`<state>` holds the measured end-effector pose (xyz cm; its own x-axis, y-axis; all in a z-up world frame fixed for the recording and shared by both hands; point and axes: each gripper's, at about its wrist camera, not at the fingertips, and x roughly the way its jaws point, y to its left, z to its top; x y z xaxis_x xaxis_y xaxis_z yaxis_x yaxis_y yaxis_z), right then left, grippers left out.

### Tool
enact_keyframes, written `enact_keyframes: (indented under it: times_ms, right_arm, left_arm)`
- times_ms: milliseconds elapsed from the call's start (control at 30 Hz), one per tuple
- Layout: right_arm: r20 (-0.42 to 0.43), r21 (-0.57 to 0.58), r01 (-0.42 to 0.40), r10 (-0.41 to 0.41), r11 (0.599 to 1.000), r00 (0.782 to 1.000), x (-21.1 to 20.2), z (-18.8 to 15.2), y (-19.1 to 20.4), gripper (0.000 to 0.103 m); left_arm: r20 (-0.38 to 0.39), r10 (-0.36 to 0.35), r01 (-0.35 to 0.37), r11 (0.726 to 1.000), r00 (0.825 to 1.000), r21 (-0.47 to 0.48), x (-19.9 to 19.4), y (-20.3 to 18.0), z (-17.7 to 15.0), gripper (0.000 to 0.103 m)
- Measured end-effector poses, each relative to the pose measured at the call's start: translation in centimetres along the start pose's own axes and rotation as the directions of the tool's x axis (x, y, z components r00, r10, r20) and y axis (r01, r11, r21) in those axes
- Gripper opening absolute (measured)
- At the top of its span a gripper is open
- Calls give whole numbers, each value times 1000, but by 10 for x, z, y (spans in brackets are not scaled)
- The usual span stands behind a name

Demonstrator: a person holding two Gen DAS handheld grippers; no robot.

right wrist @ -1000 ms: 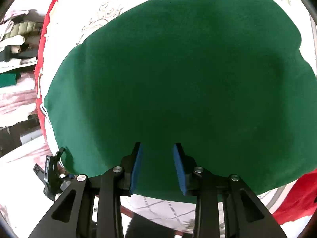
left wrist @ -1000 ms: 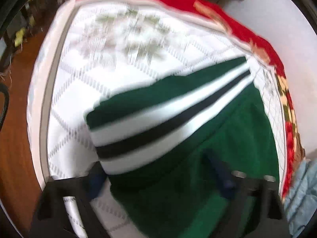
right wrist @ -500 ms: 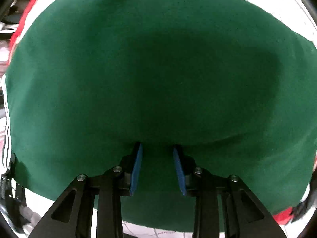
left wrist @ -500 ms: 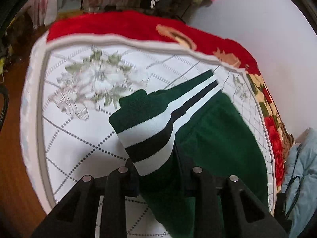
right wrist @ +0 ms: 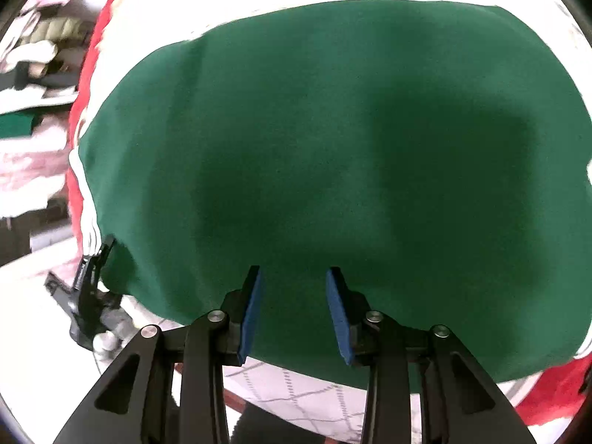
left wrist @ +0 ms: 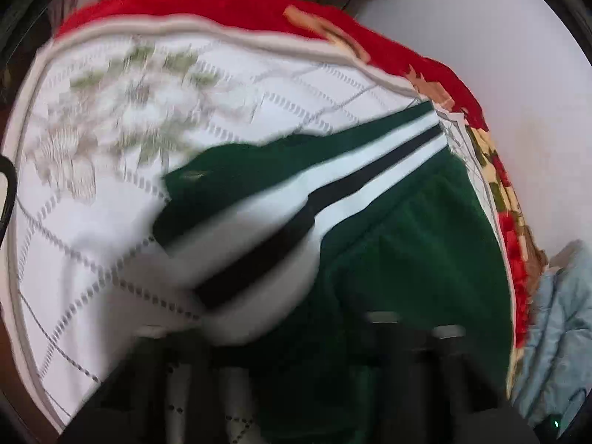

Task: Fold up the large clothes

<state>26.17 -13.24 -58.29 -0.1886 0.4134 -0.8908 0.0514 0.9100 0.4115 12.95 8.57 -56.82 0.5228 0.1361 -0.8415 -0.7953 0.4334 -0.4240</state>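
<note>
A: Garment location?
B: Green garment (right wrist: 333, 155) lies spread on the quilted white bed cover (left wrist: 111, 192), directly ahead of the right hand-held gripper (right wrist: 294, 310); striped hem (left wrist: 296, 214) runs ahead of the left.
A: Grippers?
B: Right fingers apart, gripping nothing. Left hand-held gripper (left wrist: 296, 362) blurred; cannot tell. Red blanket (left wrist: 229, 3) beyond.

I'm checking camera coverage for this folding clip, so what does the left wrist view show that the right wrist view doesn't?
Only the left wrist view shows the striped cuff, a pale blue garment and the grey wall. Only the right wrist view shows the right gripper sharply, fingers apart over the cloth, and the left gripper at the garment's edge. Both show the green garment on the white quilted cover with the red blanket.
</note>
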Motion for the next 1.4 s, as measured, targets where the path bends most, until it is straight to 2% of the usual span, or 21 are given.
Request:
enact_keyframes:
  times_ms: [133,333,367,433,467,500,567,633,700,733,867,933,967,1000,1100,1167,1233,1300,1333,1400]
  right_arm:
    - [63,64,-9,5,998,998,-30,-8,-32,37]
    - [149,87,70,-82,994,985,-65,-11,-48,38]
    - [150,96,75,-89,993,985,-64,-13,-52,40]
    - [132,112,82,-97,990,987,-60,-16,-62,54]
    - [114,124,90,-104,988,988,-53,-20,-68,55]
    - [96,123,74,-86,990,992,-50,-20,-79,56]
    - [12,121,-1,0,993,1000,-19,-31,-90,56]
    - [-33,135,-70,75,988,997,9,-40,-93,55]
    - [-17,171,-125,129,977,991,23,-43,-103,55]
    - [-9,173,-137,141,975,990,24,-43,-105,56]
    - [8,177,-205,207,963,978,21,-50,-121,55]
    - [4,171,-215,218,961,976,23,-51,-124,55]
    - [1,167,-216,219,962,976,23,-50,-125,55]
    - [-1,163,-217,220,963,976,21,-53,-133,55]
    - [-2,160,-233,236,959,972,21,-57,-141,55]
    - [-4,165,-245,249,955,969,24,-56,-140,55]
    - [-11,166,-255,261,952,965,24,-57,-145,55]
    - [-24,170,-259,267,951,963,21,-59,-153,55]
    - [-32,173,-256,265,951,964,19,-59,-157,55]
    - [-35,167,-234,243,958,969,10,-62,-161,55]
  left_arm:
    - [84,-8,4,999,996,51,-28,-17,28,16]
    - [220,7,-32,993,976,112,-89,-19,86,16]
    - [248,14,-49,990,969,135,-101,-21,93,16]
    - [294,30,-89,978,955,189,-118,-27,98,15]
    - [312,31,-105,969,950,223,-123,-34,99,15]
    - [326,32,-120,959,945,255,-129,-40,97,15]
    - [348,12,-140,928,938,346,-141,-57,85,15]
    - [352,-31,-137,887,936,442,-149,-80,64,15]
    - [334,-86,-110,843,939,526,-150,-106,44,15]
    - [316,-118,-92,811,941,578,-152,-121,29,15]
    - [136,-257,72,662,957,746,-147,-180,-46,15]
    - [21,-303,168,583,953,795,-141,-200,-87,14]
    - [-38,-314,210,535,949,819,-137,-209,-111,14]
    - [-94,-316,247,490,944,836,-132,-217,-133,14]
    - [-241,-283,344,403,928,848,-111,-226,-187,14]
    - [-298,-229,364,355,927,861,-92,-224,-218,14]
    - [-325,-178,367,317,929,875,-72,-216,-238,14]
    - [-322,-132,347,281,937,895,-59,-209,-249,14]
    - [-317,-101,333,254,943,908,-55,-206,-251,15]
    - [-290,-65,297,242,955,924,-58,-206,-249,18]
